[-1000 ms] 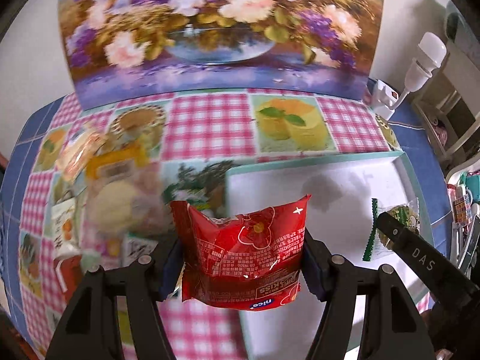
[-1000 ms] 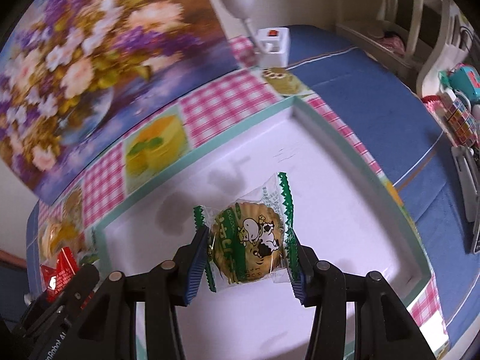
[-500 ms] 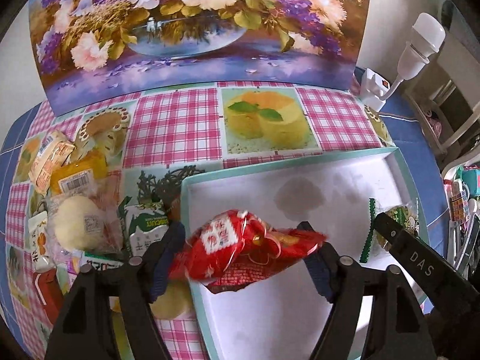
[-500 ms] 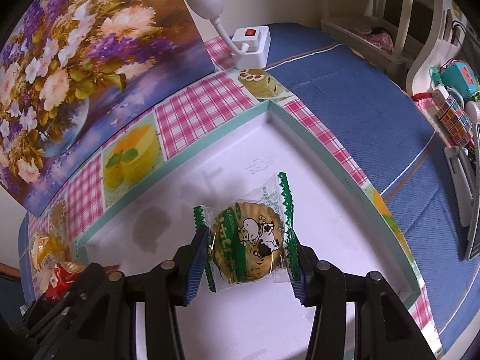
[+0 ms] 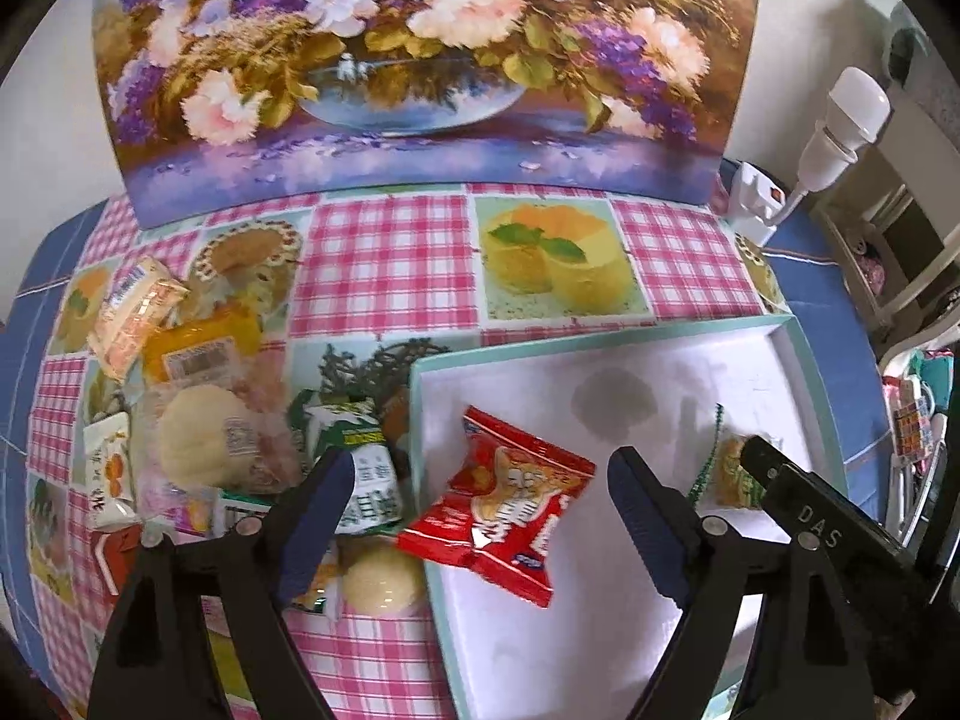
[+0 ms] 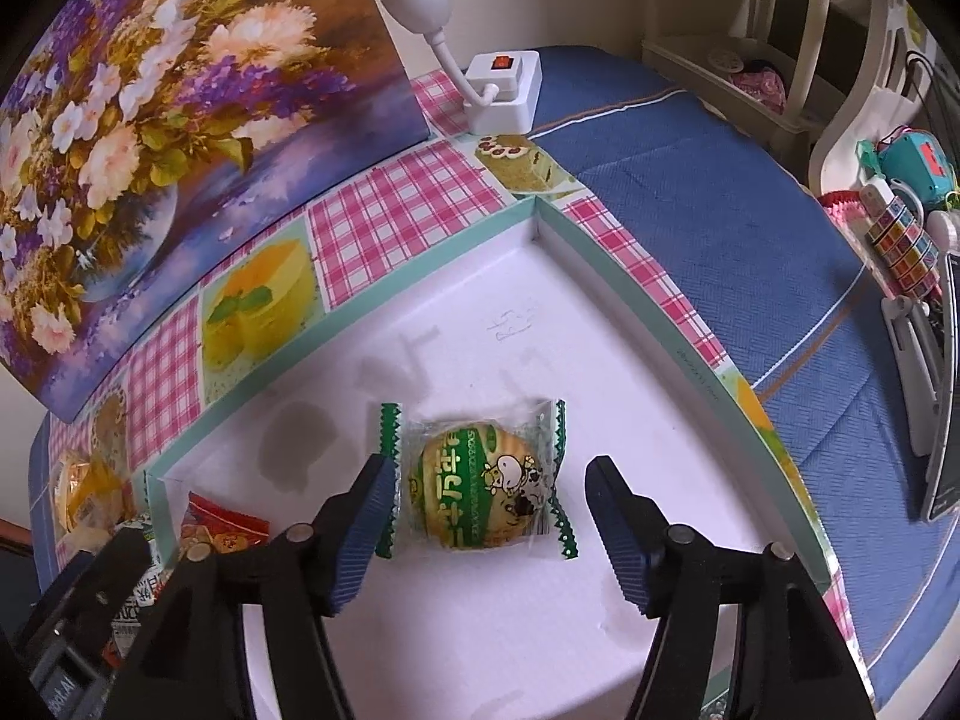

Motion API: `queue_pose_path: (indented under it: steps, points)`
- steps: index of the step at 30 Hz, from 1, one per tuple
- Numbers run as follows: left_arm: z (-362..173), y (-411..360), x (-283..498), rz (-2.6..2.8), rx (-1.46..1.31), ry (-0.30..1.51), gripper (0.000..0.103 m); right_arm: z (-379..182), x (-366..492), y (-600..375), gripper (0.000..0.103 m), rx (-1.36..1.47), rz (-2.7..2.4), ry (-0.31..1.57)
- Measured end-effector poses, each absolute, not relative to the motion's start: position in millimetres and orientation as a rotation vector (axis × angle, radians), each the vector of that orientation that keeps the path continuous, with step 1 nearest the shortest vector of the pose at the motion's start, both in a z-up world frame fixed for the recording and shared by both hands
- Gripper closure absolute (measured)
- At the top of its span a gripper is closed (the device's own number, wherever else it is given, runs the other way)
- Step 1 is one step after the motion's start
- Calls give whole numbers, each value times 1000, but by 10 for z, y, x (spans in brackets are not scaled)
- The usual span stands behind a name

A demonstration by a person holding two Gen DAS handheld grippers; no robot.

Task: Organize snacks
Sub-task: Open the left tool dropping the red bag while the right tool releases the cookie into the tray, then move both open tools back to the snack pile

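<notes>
Glossy plastic red snack packet [image 5: 507, 504]

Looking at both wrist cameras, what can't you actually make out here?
- Left wrist view: the green-edged clear biscuit packet is half hidden behind the right tool's black finger.
- Right wrist view: the red foil snack packet is mostly hidden by the left tool's arm and the mint-rimmed white tray's wall.
- Left wrist view: the loose snack pile overlaps; lower wrappers are covered.

Checkered tablecloth [image 5: 384, 252] covers table; white tray [image 5: 600, 648] lies on it, snack pile [image 5: 198, 420] just left of tray, flower painting [image 5: 420, 60] behind tray.
</notes>
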State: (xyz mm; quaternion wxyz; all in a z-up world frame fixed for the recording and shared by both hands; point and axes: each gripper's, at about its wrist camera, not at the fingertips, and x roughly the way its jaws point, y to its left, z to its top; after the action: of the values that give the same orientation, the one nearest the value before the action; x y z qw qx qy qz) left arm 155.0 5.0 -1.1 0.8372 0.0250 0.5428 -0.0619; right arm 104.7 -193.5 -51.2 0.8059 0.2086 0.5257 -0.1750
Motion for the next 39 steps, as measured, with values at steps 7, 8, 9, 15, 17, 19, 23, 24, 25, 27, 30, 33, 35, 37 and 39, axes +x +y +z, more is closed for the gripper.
queue_pose_path:
  steps: [7,8,9,15,17,19,23,24,25,27,30,33,35,37,39]
  points:
    - [19,317,1526,-41,29,1101,0,-486,1034,-1837,7,413,-356,1128]
    - [25,361,1516,-26,31,1093,0,-481,1029,-1816,1,408,-352,1128]
    - [30,394,1511,-17,33,1087,0,-473,1024,-1793,0,403,-346,1126]
    - [84,697,1447,64,64,1052,0,-435,978,-1638,0,358,-312,1126]
    - [112,818,1423,88,62,1053,0,-433,947,-1587,0,334,-308,1131]
    - [147,957,1393,110,55,1058,0,-435,923,-1555,0,321,-303,1137]
    - [211,1219,1341,168,69,1075,0,-401,887,-1502,0,318,-296,1136]
    - [218,1256,1330,177,73,1076,0,-376,877,-1487,0,314,-296,1131]
    - [240,1329,1309,191,79,1076,0,-337,866,-1466,0,308,-295,1122]
    - [285,1482,1265,217,78,1073,0,-273,847,-1420,0,304,-291,1108]
    - [348,1695,1210,248,58,1066,0,-157,825,-1317,0,305,-268,1081]
    - [401,1951,1143,290,28,1061,0,-48,816,-1178,0,305,-236,1060]
    - [425,2093,1097,319,16,1059,0,20,818,-1054,0,309,-204,1050]
    - [437,2225,1074,345,0,1057,0,73,813,-908,0,305,-172,1047]
    - [448,2355,1037,367,-21,1054,0,102,822,-777,0,292,-145,1049]
